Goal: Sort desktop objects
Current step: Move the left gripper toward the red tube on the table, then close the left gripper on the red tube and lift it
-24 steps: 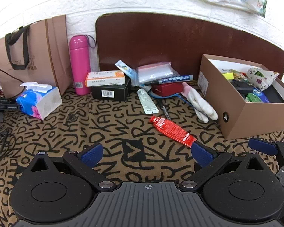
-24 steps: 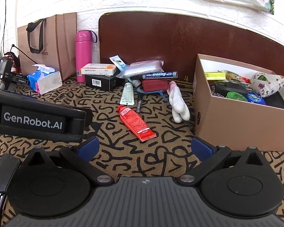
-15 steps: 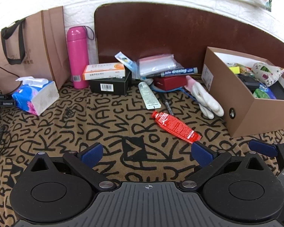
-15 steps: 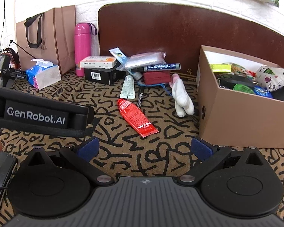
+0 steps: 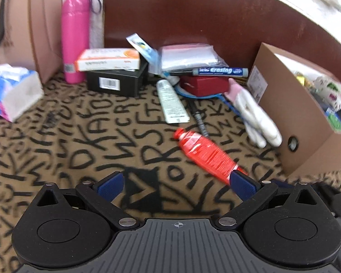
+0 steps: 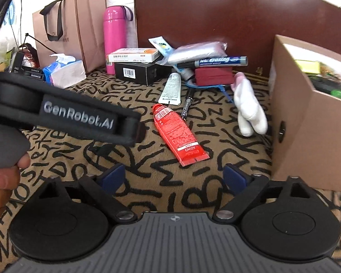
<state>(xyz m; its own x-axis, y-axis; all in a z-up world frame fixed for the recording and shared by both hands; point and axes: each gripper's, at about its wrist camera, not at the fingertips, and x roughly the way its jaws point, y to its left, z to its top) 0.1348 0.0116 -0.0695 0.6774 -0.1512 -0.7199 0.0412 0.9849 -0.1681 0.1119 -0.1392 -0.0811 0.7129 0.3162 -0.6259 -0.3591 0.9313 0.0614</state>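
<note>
The red tube [image 6: 179, 137] lies flat on the letter-patterned cloth [image 6: 129, 163], cap toward the wall, crimped end toward the cameras, touching nothing else. Just behind it lie one white tube [image 6: 171, 88] and one black pen [image 6: 186, 108], side by side. To the right of these lies a pair of white gloves [image 6: 249, 107], close to the front wall of the open cardboard box [image 6: 307, 134].

That box holds a jumble: a yellow item, something green, a dark object and, in the left wrist view, a patterned pouch [image 5: 332, 92]; a count is not possible.

Against the brown board stand one red case [image 6: 212, 75] with a blue marker [image 6: 216, 61] across it, one clear plastic bag [image 6: 196, 51], one black carton [image 6: 141, 72] with an orange-and-white packet [image 6: 133, 55] on top, and one pink flask [image 6: 114, 38]. Further left are one tissue pack [image 6: 64, 70] and one paper carrier bag [image 6: 72, 26].

The right gripper [image 6: 174, 179] hovers just short of the red tube, jaws spread wide with nothing between them. The left gripper [image 5: 175, 184] is equally wide and empty; the tube's crimped end sits beside its right pad. A hand [image 6: 4, 182] grips its handle in the right wrist view.
</note>
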